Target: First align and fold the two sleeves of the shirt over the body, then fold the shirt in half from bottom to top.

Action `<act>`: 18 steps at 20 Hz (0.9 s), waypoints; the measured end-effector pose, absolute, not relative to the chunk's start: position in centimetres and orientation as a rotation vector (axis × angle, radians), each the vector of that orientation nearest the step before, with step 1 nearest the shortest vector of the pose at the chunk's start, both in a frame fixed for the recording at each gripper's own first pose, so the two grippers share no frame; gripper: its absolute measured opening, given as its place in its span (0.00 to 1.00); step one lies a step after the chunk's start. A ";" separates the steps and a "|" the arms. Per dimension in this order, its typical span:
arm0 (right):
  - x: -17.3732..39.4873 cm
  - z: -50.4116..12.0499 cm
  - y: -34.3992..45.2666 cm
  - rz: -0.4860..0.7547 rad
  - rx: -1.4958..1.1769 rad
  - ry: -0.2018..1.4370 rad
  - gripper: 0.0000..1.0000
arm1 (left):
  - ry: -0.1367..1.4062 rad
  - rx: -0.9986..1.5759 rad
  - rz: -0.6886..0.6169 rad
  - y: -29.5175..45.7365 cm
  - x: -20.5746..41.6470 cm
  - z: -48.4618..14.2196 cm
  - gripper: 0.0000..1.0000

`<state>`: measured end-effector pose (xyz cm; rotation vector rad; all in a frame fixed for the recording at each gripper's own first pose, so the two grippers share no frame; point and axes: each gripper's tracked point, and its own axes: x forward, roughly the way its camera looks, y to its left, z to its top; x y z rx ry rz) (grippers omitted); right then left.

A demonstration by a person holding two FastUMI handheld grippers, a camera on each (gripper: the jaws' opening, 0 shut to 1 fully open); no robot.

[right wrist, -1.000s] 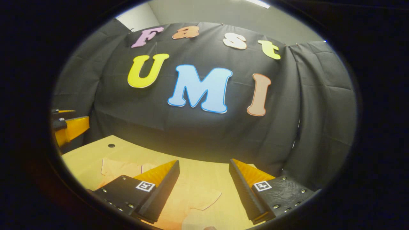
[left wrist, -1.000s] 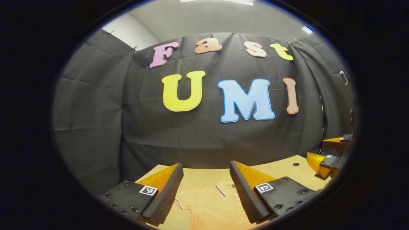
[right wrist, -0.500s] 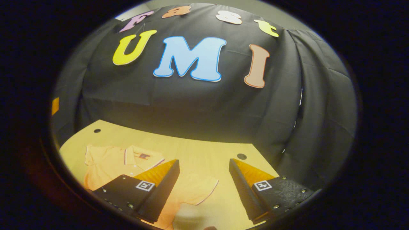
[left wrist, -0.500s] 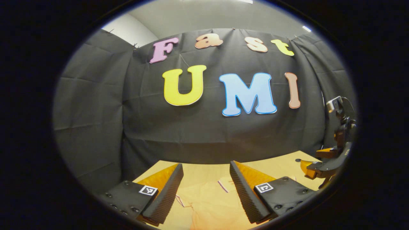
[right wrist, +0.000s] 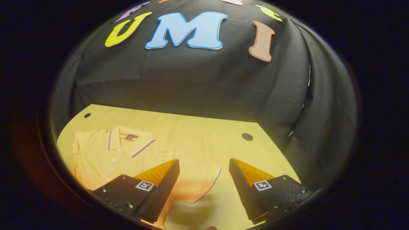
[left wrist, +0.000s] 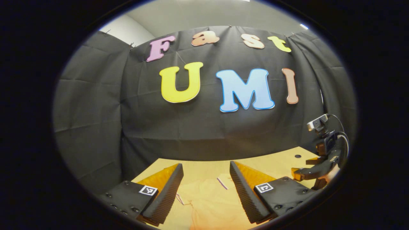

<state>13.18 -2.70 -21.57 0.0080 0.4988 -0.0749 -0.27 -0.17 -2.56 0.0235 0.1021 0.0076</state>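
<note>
Orange shirt (right wrist: 102, 156) flat on surface (right wrist: 198, 134) — left gripper (left wrist: 204, 188) and right gripper (right wrist: 203, 183) both spread apart, holding nothing, above the shirt

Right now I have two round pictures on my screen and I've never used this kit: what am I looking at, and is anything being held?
Each picture comes from a camera riding on a handheld gripper, looking forward along its two fingers. In the left gripper view, the left gripper is open over an orange shirt on a wooden table; at the right edge you see the other gripper, farther off. In the right gripper view, the right gripper is also open, above the shirt's spread sleeve, and the collar lies to its left. The shirt lies flat and unfolded, and neither gripper holds anything.
</note>
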 end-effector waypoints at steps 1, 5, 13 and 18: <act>13.7 -22.3 -3.0 -0.085 -0.004 0.509 0.96 | 0.106 0.022 0.005 -0.2 -0.4 -2.7 0.99; 15.0 -25.7 -3.6 -0.097 0.012 0.581 0.97 | 0.121 0.018 -0.002 -0.6 -0.7 -3.0 0.99; 16.6 -30.5 -4.7 -0.139 0.163 0.719 0.97 | 0.153 0.018 0.017 -0.2 -1.6 -3.5 0.99; 16.6 -31.6 -4.8 -0.134 0.217 0.754 0.97 | 0.162 0.012 0.047 0.2 -1.8 -3.6 0.99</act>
